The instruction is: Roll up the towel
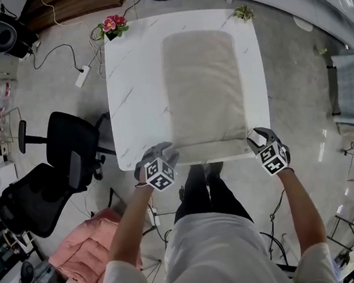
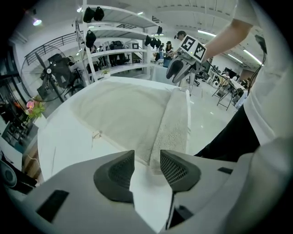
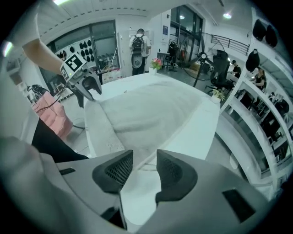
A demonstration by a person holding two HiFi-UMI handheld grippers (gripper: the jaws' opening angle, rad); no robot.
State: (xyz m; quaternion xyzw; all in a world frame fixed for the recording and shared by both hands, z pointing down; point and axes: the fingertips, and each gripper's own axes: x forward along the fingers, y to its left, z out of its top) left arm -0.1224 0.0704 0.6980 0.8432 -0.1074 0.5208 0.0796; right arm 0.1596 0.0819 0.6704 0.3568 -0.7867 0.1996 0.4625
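Bare table [image 1: 128, 99] strips flank the towel [image 1: 203, 90]; a flower pot [image 1: 113, 25] and small plant [image 1: 243, 13] occupy the far corners

On my feed the white marble-look table [image 1: 128, 99] had pink flowers [image 1: 113, 25] at its far left corner and a small green plant [image 1: 243, 13] at the far right. Black office chairs [image 1: 72, 140] sat off to the left. A pink bundle [image 1: 81, 247] and a white power strip [image 1: 82, 75] lay on the floor.
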